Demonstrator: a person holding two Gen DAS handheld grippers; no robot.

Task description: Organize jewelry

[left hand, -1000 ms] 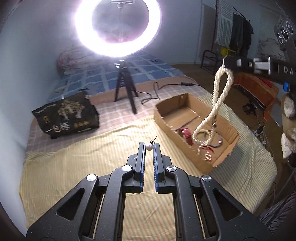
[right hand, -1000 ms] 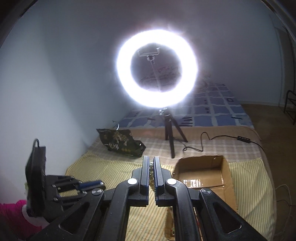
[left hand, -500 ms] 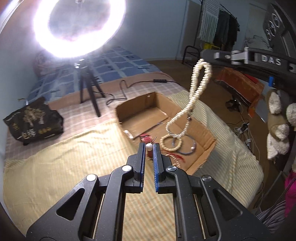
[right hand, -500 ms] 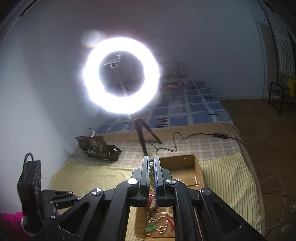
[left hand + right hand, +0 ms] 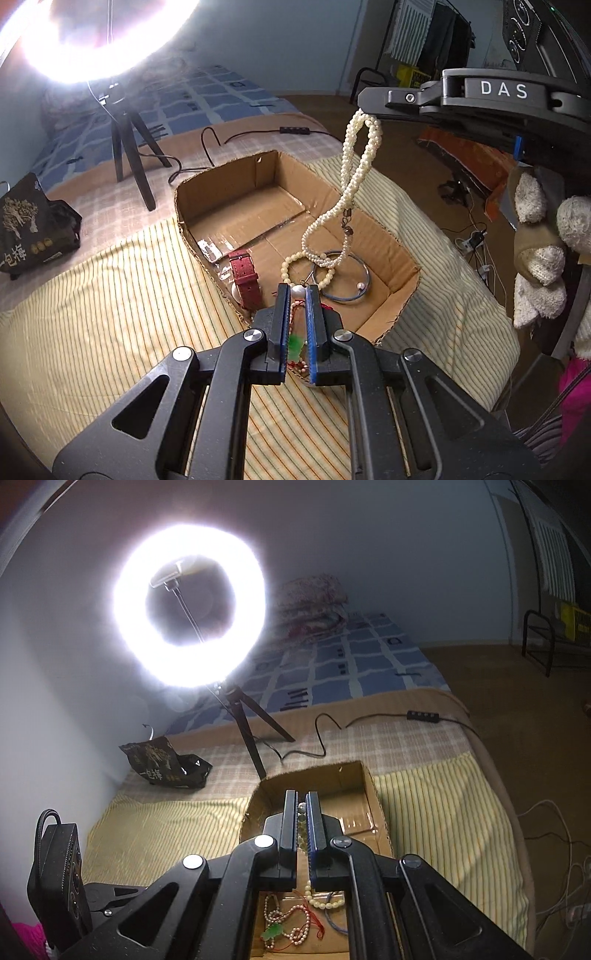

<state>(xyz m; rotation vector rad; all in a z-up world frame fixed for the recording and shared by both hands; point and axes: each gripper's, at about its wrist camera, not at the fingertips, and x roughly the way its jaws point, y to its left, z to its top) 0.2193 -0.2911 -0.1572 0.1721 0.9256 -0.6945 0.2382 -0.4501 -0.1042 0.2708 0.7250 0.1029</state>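
- The left gripper (image 5: 297,291) has its fingers pinching a single pearl earring (image 5: 297,291), poised over the near end of the cardboard box (image 5: 221,192) on the bed (image 5: 92,332).
- The right gripper (image 5: 302,805) has its fingers pressed shut on a twisted pearl necklace (image 5: 360,162) (its tail dangles into the box).
- At 11 o'clock of the earring lies a red watch strap (image 5: 244,271); at 2 o'clock, a blue bangle (image 5: 364,284).

The left gripper (image 5: 296,291) pinches a pearl earring (image 5: 297,291) above the cardboard box (image 5: 221,192); ahead and to its right, a twisted pearl necklace (image 5: 354,177) hangs from the right gripper (image 5: 364,110).
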